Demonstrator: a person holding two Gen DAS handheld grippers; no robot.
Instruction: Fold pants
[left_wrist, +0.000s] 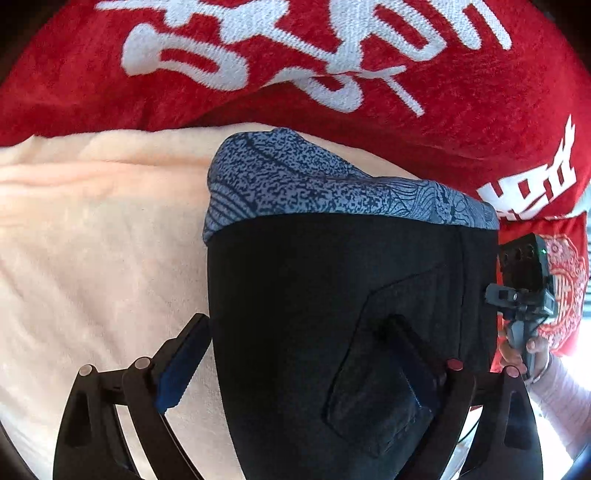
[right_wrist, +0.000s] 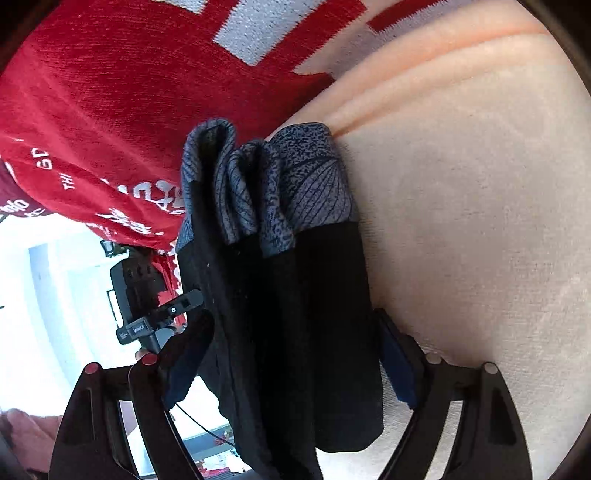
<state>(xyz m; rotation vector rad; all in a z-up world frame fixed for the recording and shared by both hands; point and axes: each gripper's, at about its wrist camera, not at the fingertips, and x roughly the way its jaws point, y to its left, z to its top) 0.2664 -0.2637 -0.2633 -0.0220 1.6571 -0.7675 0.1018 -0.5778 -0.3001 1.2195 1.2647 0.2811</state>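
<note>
Your left gripper (left_wrist: 299, 365) stands wide, its left pad beside the folded black pants (left_wrist: 295, 295), its right pad on top of them, not pressing. The pants lie on the peach blanket (left_wrist: 92, 240), patterned cuffs (left_wrist: 295, 184) toward the red blanket (left_wrist: 258, 92). Your right gripper (right_wrist: 291, 354) straddles the pants (right_wrist: 295, 314), the right pad touching the stack; whether it grips them, I cannot tell.

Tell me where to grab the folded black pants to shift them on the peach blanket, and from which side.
Take the black pants by the black body just below the grey patterned band, straddling the bundle's two long sides. In the right wrist view the band's layers splay apart, so a hold there might catch only some. The left gripper and right gripper already straddle the body.
</note>
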